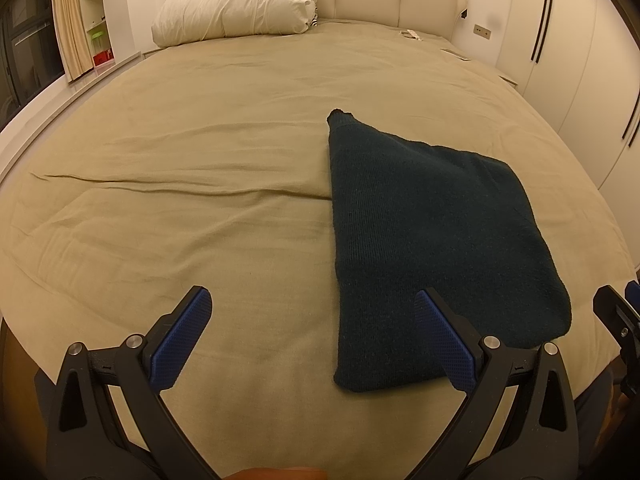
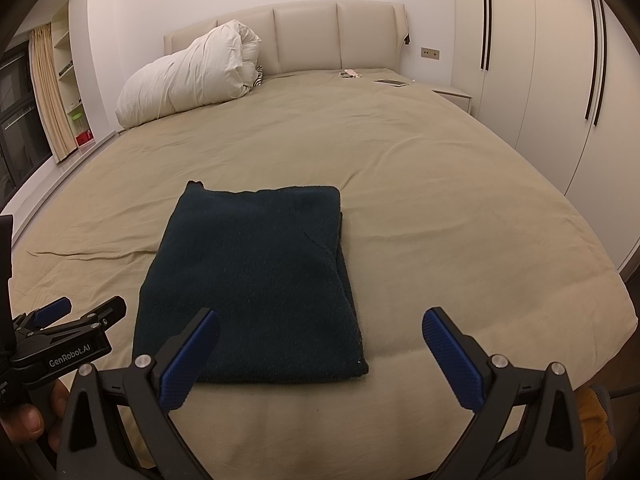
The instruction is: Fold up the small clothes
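A dark green knitted garment (image 1: 432, 236) lies folded flat in a rough rectangle on the tan bed sheet (image 1: 192, 208). It also shows in the right wrist view (image 2: 256, 280), in the middle near the front. My left gripper (image 1: 312, 336) is open and empty, held above the sheet just left of the garment's near edge. My right gripper (image 2: 320, 356) is open and empty, held above the garment's near right corner. The left gripper shows at the left edge of the right wrist view (image 2: 76, 312).
A rolled white duvet (image 2: 188, 76) lies at the head of the bed by the padded headboard (image 2: 320, 36). Small items (image 2: 372, 77) lie near the headboard. White wardrobe doors (image 2: 560, 80) stand to the right, shelves and a curtain (image 2: 48, 92) to the left.
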A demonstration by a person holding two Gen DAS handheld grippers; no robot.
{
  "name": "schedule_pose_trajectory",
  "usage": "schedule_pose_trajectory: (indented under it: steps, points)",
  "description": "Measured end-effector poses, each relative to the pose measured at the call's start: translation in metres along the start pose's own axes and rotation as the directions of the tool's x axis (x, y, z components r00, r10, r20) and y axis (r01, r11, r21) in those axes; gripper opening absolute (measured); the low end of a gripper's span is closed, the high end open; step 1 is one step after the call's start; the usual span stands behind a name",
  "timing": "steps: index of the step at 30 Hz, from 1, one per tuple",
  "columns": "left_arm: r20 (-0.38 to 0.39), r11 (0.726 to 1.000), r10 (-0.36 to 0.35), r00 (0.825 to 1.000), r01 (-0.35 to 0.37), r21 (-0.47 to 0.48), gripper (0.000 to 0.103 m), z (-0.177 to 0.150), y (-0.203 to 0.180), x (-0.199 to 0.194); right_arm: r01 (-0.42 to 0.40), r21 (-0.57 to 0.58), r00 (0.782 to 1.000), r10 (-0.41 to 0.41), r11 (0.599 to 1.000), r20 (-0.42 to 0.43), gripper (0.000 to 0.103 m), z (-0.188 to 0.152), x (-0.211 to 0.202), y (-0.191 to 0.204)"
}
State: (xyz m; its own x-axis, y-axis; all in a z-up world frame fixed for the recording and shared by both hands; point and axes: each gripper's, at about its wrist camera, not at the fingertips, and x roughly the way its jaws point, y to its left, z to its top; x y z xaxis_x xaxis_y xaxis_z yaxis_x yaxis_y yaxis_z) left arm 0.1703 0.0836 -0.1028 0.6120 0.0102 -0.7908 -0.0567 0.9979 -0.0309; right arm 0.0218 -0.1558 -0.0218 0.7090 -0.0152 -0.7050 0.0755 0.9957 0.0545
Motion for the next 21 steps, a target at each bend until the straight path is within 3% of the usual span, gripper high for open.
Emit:
schedule_pose_trajectory:
  steps: [21]
  points:
    - [0.005,1.000,-0.008,1.000,0.008,0.009,0.103,-0.001,0.002,-0.004,-0.006,0.008,1.000,0.006,1.000,-0.006,0.103,-0.010,-0.004,0.000]
